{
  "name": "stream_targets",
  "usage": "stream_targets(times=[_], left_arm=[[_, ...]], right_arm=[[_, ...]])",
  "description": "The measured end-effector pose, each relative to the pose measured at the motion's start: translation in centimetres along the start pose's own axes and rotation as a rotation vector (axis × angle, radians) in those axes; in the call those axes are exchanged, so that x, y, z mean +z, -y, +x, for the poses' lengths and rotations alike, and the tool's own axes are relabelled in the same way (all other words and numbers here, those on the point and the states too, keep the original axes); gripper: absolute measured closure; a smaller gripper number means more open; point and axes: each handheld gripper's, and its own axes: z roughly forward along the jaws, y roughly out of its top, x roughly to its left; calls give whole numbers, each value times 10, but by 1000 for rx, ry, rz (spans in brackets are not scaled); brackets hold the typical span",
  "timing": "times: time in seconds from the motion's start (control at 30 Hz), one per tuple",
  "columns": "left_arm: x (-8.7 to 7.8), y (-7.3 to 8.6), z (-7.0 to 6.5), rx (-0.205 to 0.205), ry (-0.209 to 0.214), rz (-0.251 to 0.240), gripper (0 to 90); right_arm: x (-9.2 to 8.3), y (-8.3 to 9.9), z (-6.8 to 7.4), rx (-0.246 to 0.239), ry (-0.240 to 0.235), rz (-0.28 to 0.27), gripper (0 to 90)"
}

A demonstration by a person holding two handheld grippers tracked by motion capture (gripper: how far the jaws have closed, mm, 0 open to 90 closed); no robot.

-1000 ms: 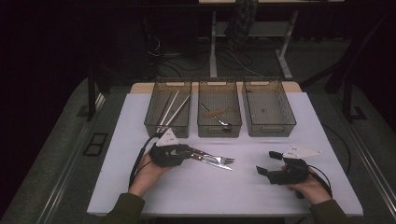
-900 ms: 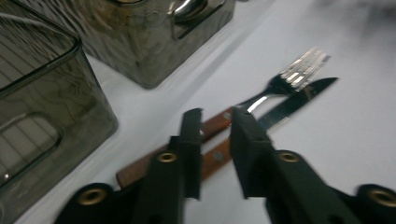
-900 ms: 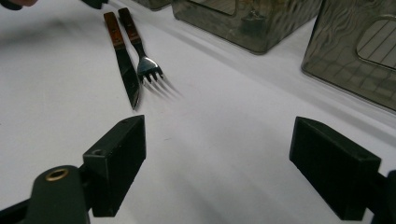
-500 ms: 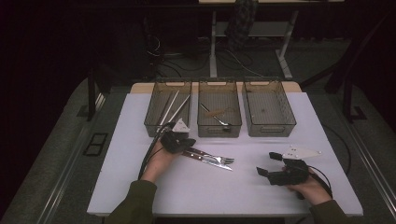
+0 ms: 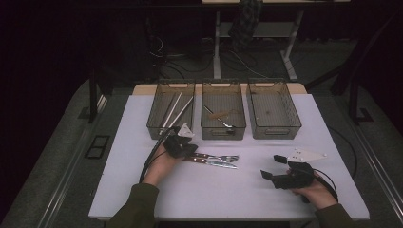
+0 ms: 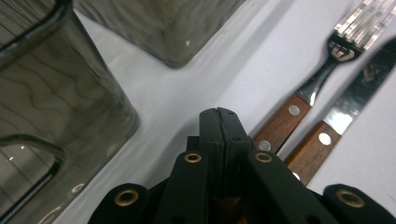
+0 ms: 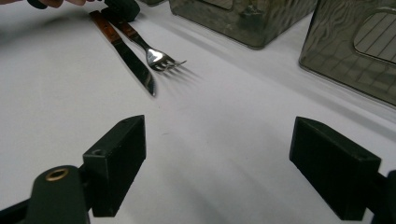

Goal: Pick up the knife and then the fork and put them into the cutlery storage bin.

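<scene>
The left gripper (image 5: 186, 148) had swung from the fork's tines side back toward the handles over the past second, and now sat at the wooden handle ends of the fork (image 5: 219, 157) and knife (image 5: 216, 164), which lay side by side on the desk (image 5: 142, 190) just in front of the three bins. In the left gripper view its jaws were pressed together with nothing between them, the fork (image 6: 299, 105) and knife (image 6: 336, 126) handles just beside them (not grasped). That suggested a re-approach for a pickup, probably toward the middle bin (image 5: 223, 110) holding cutlery. The right gripper (image 5: 275, 173) rested well apart, its jaws spread wide over bare desk.
</scene>
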Motion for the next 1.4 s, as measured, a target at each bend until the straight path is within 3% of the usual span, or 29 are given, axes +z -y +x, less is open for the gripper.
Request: stream_targets(times=[0.37,0.73,0.93,1.07,1.13,1.27,1.4], left_arm=[[-10,8,-9,8,49,24,886],[-15,10,-15,-4,64,52,886],[-24,6,-18,-30,48,-9,810],[-33,3,-27,-39,57,-66,761],[-34,2,-32,-47,81,-80,752],[-29,2,-46,-19,85,-57,752],[-21,3,-50,6,74,-45,750]], right_arm=[[-1,-1,0,-5,4,-5,184],[-2,-1,1,-8,4,-9,184],[-3,-2,1,-11,3,-8,184],[-3,-2,1,-11,5,-10,184],[-2,-2,0,-12,5,-9,184],[-3,-2,1,-13,3,-9,184],[-2,-2,1,-13,4,-8,184]])
